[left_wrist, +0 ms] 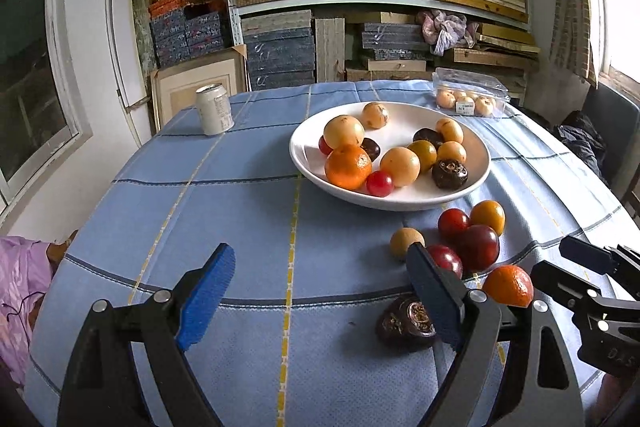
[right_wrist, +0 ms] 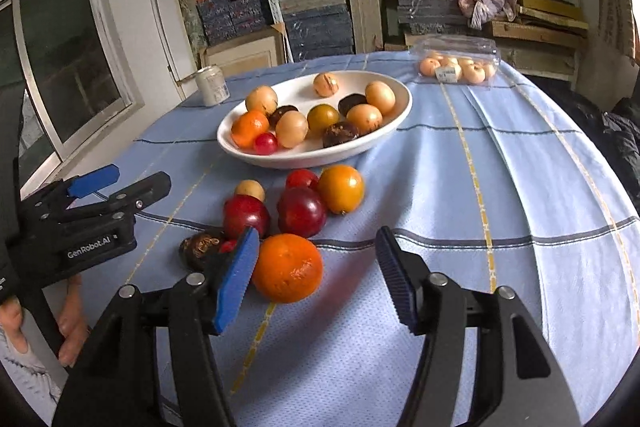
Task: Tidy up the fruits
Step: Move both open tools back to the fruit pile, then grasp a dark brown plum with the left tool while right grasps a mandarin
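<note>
Both grippers open, nothing held. Right gripper [right_wrist: 316, 279] hangs low over the tabletop [right_wrist: 520, 187], jaws spread wide, with the near orange [right_wrist: 288, 268] lying just inside the left pad. Left gripper [left_wrist: 320, 291] also spread wide, over bare cloth, with the dark wrinkled fruit [left_wrist: 404, 323] partly hidden behind its right pad.

Loose fruit still on the cloth, in a tight cluster in front of the white bowl [right_wrist: 316, 157]: near orange, two dark red plums [right_wrist: 301, 211] touching or nearly so, a small red tomato [right_wrist: 301, 179], a yellow-orange round fruit [right_wrist: 341, 188], a small tan one [right_wrist: 250, 190], and the dark wrinkled fruit. Bowl already carries about a dozen pieces. Clear plastic box of small tan fruit [right_wrist: 458, 65] and a drink can [right_wrist: 212, 85] stand well apart at the far edge.

Handling, judged: orange is firm, light, with a dimpled peel that should give the ribbed pads good hold; take it across its widest part, pads level. Round, so it may roll if nudged off-centre. Plums have smoother skin and bruise; tomato is softest, so close gently. Neighbours sit close, so a wide jaw could knock them.

Likely next: close on the near orange, carry it to the bowl.
</note>
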